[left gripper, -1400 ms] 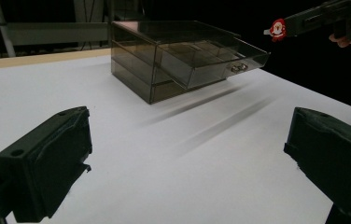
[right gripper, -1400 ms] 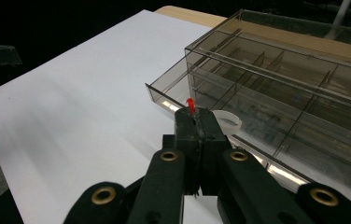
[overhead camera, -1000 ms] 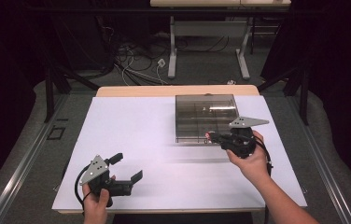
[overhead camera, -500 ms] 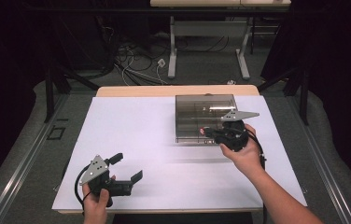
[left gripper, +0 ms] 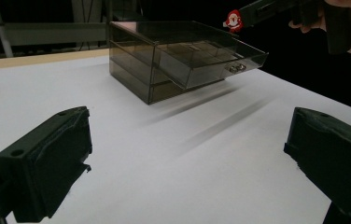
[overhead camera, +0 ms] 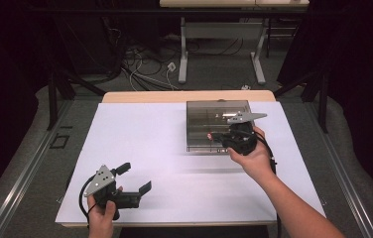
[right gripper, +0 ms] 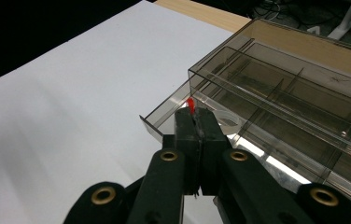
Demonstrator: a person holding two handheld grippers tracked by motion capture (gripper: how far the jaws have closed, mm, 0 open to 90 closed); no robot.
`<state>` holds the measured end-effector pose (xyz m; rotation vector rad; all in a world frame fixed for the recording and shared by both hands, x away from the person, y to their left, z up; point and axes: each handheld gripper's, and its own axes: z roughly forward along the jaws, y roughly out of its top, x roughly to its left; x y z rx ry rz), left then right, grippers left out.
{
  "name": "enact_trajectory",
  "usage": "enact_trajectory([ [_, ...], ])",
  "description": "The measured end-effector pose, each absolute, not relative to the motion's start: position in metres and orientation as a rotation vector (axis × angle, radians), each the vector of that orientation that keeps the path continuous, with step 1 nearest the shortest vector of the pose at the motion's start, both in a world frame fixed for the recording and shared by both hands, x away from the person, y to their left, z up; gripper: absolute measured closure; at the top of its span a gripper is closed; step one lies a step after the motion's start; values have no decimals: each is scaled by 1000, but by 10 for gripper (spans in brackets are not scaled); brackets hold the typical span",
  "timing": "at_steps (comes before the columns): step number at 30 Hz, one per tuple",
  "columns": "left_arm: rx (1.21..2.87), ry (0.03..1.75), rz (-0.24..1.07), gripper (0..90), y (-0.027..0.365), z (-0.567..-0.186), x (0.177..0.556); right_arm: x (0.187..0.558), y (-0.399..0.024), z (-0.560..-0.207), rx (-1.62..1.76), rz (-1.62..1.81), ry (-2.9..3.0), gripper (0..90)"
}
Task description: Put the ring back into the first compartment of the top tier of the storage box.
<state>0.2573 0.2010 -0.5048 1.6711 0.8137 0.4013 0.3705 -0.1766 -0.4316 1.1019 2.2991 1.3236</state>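
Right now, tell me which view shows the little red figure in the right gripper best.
The left gripper view: the red Santa figure shows whole at the right gripper's tip, above the open drawer. The right gripper view shows a red sliver past the shut jaws; the high view, a red speck.

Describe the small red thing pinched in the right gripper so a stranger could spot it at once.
Start at the white table and find the smoky clear drawer box on its far right part, one drawer pulled out. Just above that drawer, the right gripper is shut on a tiny Santa figure. It is the one red-and-white thing among black, grey and white.
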Motion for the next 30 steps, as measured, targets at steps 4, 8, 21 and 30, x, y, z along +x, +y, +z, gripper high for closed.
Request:
enact_trajectory([
  [4,1670,813,402,4,201,-505,257,375,-174,-430,1117,1307,2317,900],
  [8,1667,816,397,4,200,-505,257,380,-171,-429,1115,1297,2335,900],
  [21,1672,811,400,4,201,-505,257,394,-157,-430,1122,1207,2408,899],
  [30,1662,816,398,4,200,-505,257,403,-146,-436,1136,1150,2448,899],
])
